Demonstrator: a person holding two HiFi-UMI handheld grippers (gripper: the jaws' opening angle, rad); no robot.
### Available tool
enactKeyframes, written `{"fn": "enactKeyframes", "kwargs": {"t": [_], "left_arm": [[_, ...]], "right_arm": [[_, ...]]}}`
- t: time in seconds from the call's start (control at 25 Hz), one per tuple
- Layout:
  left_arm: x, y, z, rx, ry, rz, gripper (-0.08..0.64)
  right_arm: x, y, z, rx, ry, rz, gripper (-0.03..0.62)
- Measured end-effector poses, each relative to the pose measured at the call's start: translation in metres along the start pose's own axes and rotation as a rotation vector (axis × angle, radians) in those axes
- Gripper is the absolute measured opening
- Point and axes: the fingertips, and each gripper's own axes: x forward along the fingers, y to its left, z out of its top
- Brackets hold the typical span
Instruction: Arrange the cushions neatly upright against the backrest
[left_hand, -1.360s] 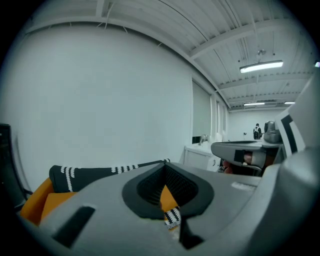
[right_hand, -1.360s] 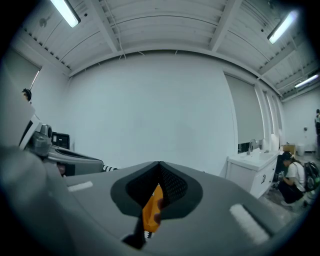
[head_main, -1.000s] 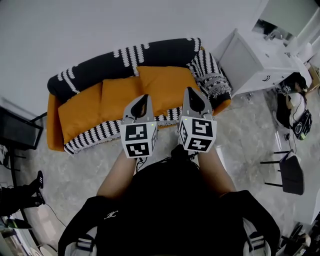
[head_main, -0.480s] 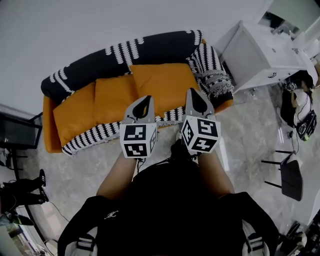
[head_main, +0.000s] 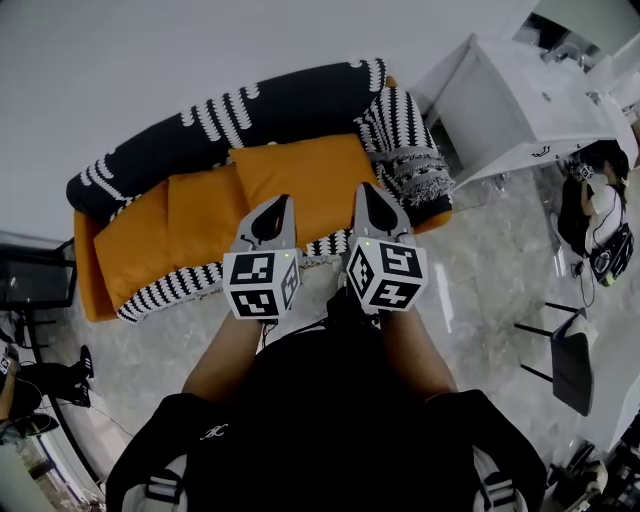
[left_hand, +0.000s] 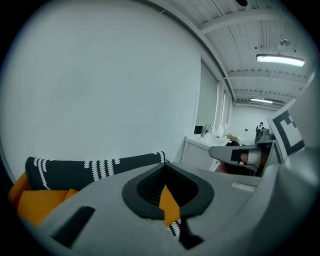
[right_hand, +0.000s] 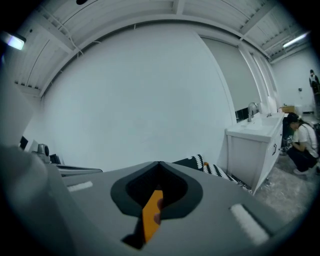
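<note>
The left gripper (head_main: 279, 203) and the right gripper (head_main: 366, 190) are side by side in the centre of the head view. Both have their jaws closed together and hold nothing. Just above them, toward the upper left, three orange cushions (head_main: 300, 172) sit in one row on the sofa (head_main: 250, 110), against its black-and-white backrest.

Plain white wall (head_main: 200, 50) behind. Floor (head_main: 490, 280) pale grey, marbled, glossy. Orange sofa (head_main: 88, 285) set against the wall, black-and-white throw (head_main: 270, 105) draped over its back. White cabinet (head_main: 510, 120) with sink and tap just right of the sofa. Dark chair (head_main: 572, 365) further right. Ceiling (left_hand: 260, 30) ribbed, strip light (left_hand: 280, 60) lit.
</note>
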Motion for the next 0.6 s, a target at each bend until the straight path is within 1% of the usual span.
{"fn": "enactKeyframes", "kwargs": {"t": [0.12,0.24,0.4,0.6], "left_arm": [[0.024,-0.007,0.018,-0.035,-0.023,-0.006,0.008],[0.046,-0.009,0.036,-0.024,-0.044,0.020,0.008],[0.074,-0.012,0.049,-0.012,-0.033,0.052,0.008],[0.103,-0.011,0.058,-0.032,-0.024,0.082,0.008]], "right_arm": [[0.019,-0.021,0.015,0.019,-0.006,0.011,0.009],[0.037,-0.040,0.022,0.027,-0.002,0.024,0.009],[0.059,-0.058,0.029,0.026,0.016,0.053,0.009],[0.084,-0.074,0.032,-0.003,0.050,0.083,0.009]]}}
